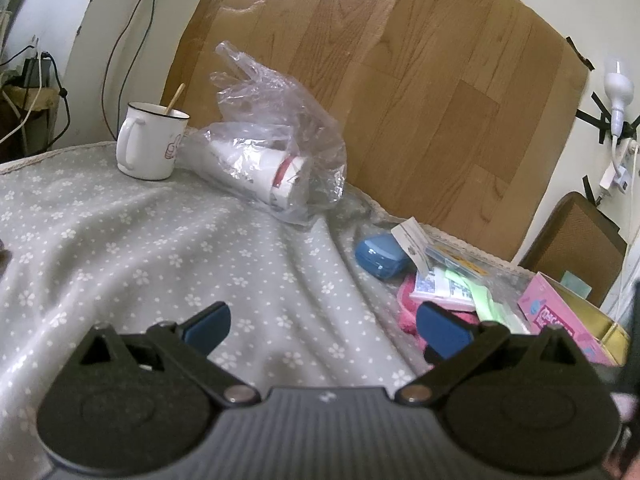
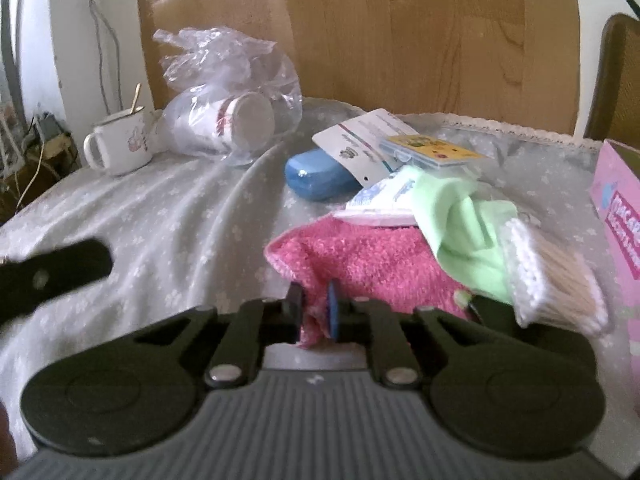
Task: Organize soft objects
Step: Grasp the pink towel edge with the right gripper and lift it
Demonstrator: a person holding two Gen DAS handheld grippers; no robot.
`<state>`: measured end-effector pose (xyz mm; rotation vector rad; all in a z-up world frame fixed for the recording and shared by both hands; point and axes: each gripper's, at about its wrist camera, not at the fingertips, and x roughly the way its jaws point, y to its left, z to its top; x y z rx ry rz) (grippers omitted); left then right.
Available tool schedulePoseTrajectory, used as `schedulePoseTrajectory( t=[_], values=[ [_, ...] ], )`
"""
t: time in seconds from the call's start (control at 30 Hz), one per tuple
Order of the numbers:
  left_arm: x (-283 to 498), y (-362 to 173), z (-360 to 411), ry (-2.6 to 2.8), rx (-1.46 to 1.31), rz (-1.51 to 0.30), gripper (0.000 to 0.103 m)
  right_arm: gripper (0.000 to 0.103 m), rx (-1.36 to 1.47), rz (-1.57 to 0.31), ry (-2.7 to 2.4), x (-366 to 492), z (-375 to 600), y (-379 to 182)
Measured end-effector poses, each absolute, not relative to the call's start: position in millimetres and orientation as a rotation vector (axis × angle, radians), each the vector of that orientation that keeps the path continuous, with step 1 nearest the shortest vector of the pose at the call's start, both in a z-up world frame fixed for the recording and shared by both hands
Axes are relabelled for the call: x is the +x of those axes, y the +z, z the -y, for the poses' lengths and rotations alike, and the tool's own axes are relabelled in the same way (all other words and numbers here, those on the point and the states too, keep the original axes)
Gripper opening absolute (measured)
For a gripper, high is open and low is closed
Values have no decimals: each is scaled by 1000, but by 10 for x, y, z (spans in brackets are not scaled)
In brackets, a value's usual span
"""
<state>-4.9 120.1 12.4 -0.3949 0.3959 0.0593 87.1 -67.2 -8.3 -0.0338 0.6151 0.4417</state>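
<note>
The right tool (image 2: 315, 312) has its jaws nearly together, pinching the near corner of the pink towel (image 2: 360, 260). The towel sits at the bottom of a small heap on the table (image 2: 168, 208), so a corner hold looks like the sensible way to draw it out from under the rest. On top of it lie a green cloth (image 2: 468, 232), a flat white packet (image 2: 380, 202) and a bundle of cotton swabs (image 2: 556, 280), which leans on the cloth's right edge. I would guess those will slide or tumble if the towel is pulled quickly.

The left tool (image 1: 322, 330) is spread wide and holds nothing; it hangs above the bare flowered tablecloth (image 1: 160, 260), just left of the heap, perhaps ready to steady or take the green cloth.

Behind the heap rest a blue case (image 2: 320, 180) and a card (image 2: 368, 140). Further back stand a mug (image 2: 120, 146) and a plastic bag (image 2: 228, 116) with paper cups in it. A pink box (image 2: 620, 208) sits at the right edge.
</note>
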Motion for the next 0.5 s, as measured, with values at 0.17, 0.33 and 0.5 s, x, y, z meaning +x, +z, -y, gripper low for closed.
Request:
schedulePoseTrajectory(
  t=[0.17, 0.33, 0.5],
  values=[
    [-48, 117, -1211, 62, -400, -399, 103, 15, -108, -591, 478, 524, 772, -72],
    [-49, 116, -1213, 62, -398, -401, 102, 15, -182, -527, 542, 20, 1016, -30],
    [-36, 113, -1193, 67, -389, -416, 102, 15, -143, -499, 616, -342, 1372, 11]
  ],
)
